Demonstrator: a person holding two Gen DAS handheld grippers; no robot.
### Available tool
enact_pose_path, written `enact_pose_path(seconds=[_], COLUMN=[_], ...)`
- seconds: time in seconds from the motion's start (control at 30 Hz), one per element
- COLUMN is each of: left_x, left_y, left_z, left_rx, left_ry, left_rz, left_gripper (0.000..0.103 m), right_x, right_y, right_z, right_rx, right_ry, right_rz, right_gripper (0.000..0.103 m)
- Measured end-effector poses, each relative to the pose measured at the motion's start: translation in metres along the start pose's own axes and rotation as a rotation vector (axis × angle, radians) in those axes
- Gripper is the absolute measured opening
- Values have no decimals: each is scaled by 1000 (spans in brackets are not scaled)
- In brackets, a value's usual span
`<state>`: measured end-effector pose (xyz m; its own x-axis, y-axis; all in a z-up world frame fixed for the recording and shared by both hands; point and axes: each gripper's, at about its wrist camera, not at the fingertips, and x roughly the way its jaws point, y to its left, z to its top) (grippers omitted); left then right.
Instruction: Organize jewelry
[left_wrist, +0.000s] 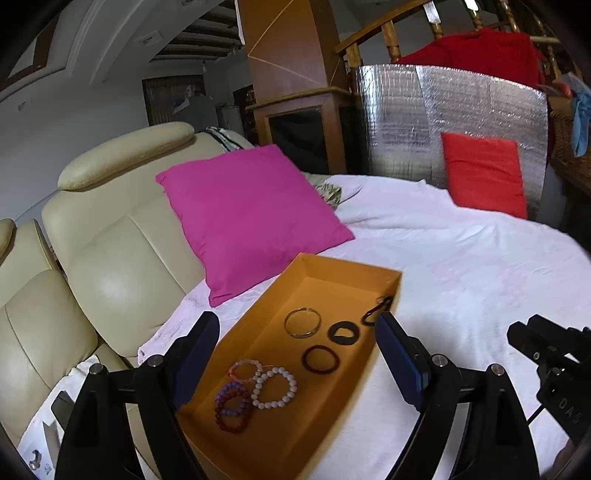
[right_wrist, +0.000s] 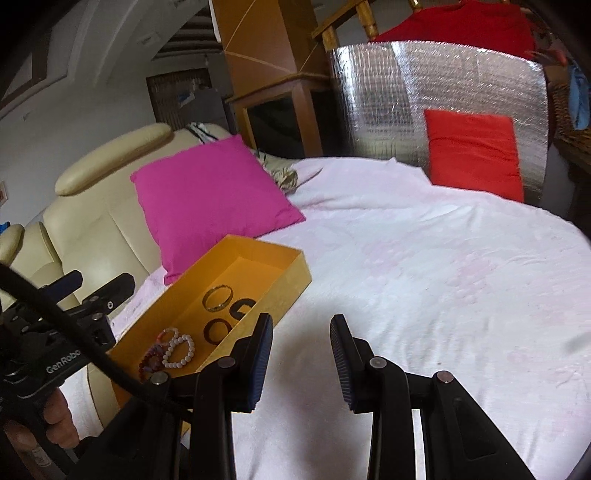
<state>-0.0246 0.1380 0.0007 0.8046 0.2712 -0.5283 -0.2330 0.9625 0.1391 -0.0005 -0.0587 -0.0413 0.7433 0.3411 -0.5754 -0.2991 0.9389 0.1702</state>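
Observation:
An orange box (left_wrist: 317, 288) lies on the white-covered bed and holds the jewelry. Inside it are a gold bangle (left_wrist: 302, 322), a black ring (left_wrist: 343, 332), a dark bangle (left_wrist: 320, 358), a white bead bracelet (left_wrist: 274, 387), a pink bead bracelet (left_wrist: 245, 371) and red and purple bead bracelets (left_wrist: 232, 406). A black clip (left_wrist: 376, 310) rests against the box's right wall. My left gripper (left_wrist: 297, 317) hovers over the box, open, with nothing gripped. My right gripper (right_wrist: 301, 319) is open over bare white cloth, right of the box (right_wrist: 280, 295).
A magenta cushion (left_wrist: 251, 218) leans behind the box against a cream leather seat (left_wrist: 110, 266). A red cushion (left_wrist: 484, 173) rests on a silver foil panel (left_wrist: 406, 122) at the far edge. The white cover (right_wrist: 424, 266) spreads wide to the right.

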Motion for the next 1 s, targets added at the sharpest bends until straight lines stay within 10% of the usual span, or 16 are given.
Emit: enact_pose_path(seconds=[1.0], left_x=[-147], left_y=[103], left_z=[-27], left_rx=[-67], left_ry=[-60], left_rz=[142], left_gripper=[87], right_x=[-150], right_y=[116], right_z=[-33], right_rx=[-89], right_ry=[-87], right_rz=[110], right_gripper=[55])
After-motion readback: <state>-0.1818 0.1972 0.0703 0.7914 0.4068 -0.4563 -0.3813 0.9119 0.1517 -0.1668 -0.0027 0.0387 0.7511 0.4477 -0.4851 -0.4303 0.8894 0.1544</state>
